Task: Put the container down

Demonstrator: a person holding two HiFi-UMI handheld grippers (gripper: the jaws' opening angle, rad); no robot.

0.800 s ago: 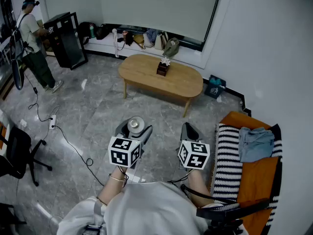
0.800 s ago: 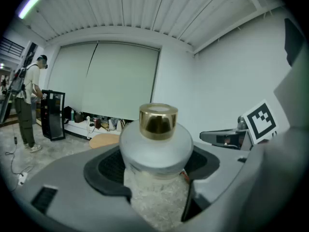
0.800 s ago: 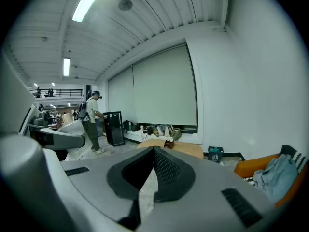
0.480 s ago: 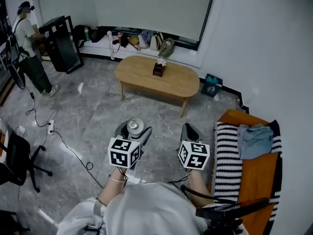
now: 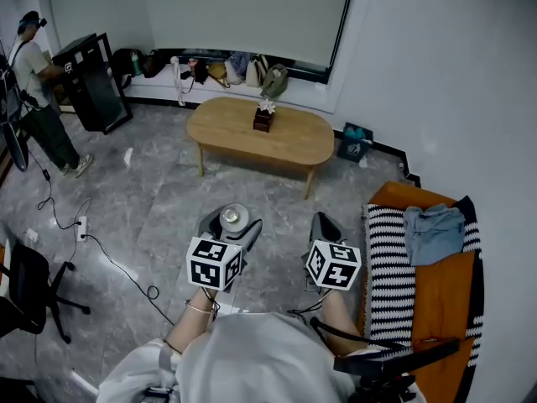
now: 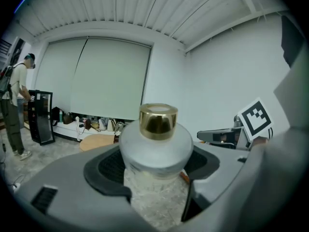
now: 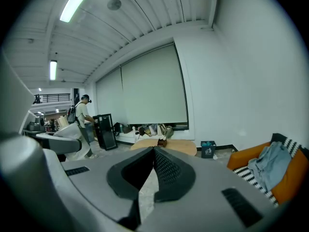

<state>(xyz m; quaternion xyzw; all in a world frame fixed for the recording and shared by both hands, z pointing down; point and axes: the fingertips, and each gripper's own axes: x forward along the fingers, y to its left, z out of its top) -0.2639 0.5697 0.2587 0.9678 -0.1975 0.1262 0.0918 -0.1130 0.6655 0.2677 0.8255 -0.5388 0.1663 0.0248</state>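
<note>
Two tongs at work, one in each hand: holding the left tongs (image 5: 232, 227) and the right tongs (image 5: 324, 222) side by side, out in front of the body, above the grey stone floor (image 5: 151, 196).

Clamping the jar (image 6: 155, 146) in the left tongs, with jaws set wide and black pads pressing on either side of its round white body. Carrying it upright, gold cap on top, in the air over the floor and well apart from the desk (image 5: 239, 137).

Gripping nothing with the right tongs, with jaws brought together and tips touching.

Facing the oval wooden desk across the floor, with a small dark box (image 5: 263, 119) topped by a pale flower standing near its middle. Looking beyond it toward a row of bags (image 5: 243, 70) along the sill under a drawn blind (image 5: 243, 15), and a small bin (image 5: 352, 145) by the wall just right of the desk.

Having an orange sofa (image 5: 449, 296) close on the right, with a striped throw (image 5: 388, 254) and a blue cloth (image 5: 432, 235) lying on it.

Sharing the room with a person (image 5: 38, 99) at the far left, standing at a black cabinet (image 5: 84, 78), and with a cable (image 5: 117, 254) trailing over the floor near an office chair (image 5: 25, 280).
</note>
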